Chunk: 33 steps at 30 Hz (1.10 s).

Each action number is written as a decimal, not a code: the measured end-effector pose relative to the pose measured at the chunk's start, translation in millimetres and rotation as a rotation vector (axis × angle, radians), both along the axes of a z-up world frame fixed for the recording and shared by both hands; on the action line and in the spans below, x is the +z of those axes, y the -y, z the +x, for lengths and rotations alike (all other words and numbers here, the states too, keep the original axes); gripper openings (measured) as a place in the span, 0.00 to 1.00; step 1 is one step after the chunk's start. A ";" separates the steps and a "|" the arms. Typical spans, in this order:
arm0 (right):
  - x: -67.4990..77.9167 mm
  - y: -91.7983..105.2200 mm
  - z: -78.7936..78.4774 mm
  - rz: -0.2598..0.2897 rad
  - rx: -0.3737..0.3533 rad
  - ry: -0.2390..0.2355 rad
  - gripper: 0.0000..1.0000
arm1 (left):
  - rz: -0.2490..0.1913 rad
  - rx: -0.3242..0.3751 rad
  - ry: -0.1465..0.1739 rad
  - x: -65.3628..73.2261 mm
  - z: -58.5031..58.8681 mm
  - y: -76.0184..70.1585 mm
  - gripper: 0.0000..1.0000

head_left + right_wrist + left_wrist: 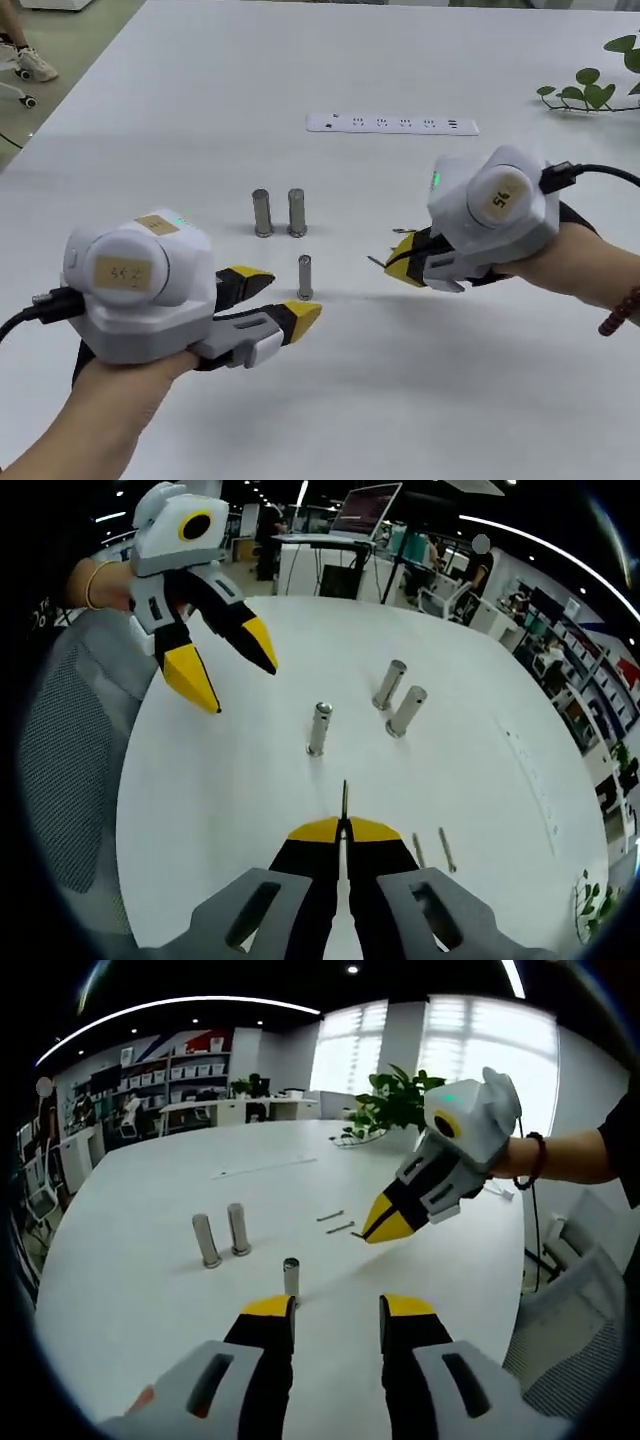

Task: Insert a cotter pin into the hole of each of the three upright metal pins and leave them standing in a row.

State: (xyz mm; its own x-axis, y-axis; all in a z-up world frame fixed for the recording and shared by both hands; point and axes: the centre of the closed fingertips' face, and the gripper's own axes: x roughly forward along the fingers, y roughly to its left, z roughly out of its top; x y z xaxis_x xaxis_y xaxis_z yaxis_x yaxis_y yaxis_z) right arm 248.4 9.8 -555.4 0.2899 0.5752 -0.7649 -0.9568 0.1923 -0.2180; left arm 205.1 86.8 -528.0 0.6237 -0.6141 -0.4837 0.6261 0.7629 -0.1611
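Note:
Three upright metal pins stand on the white table: two side by side (262, 213) (297, 212) and one nearer me (305, 277). My left gripper (292, 292) is open and holds nothing; the near pin (291, 1276) stands just ahead of its jaws (338, 1308). To the right of the near pin, my right gripper (390, 265) is shut on a thin cotter pin (344, 798), which sticks out forward toward the near pin (319, 728). Two loose cotter pins (418, 848) (447, 848) lie on the table beside the right gripper.
A white power strip (392, 124) lies farther back on the table. A green plant (600, 85) trails in at the far right edge. Around the pins the tabletop (180, 130) is bare. Office desks and shelves stand in the background.

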 end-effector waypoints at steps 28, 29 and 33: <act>9.6 -28.3 -50.9 0.008 0.245 0.127 0.00 | -0.170 -0.024 -0.170 -1.9 -14.7 37.1 0.14; 10.2 -29.1 -52.0 0.008 0.251 0.131 0.00 | -0.181 -0.019 -0.178 -1.7 -14.8 37.3 0.13; 12.6 -32.3 -56.0 0.002 0.280 0.150 0.00 | -0.208 -0.012 -0.196 -0.5 -15.4 37.9 0.08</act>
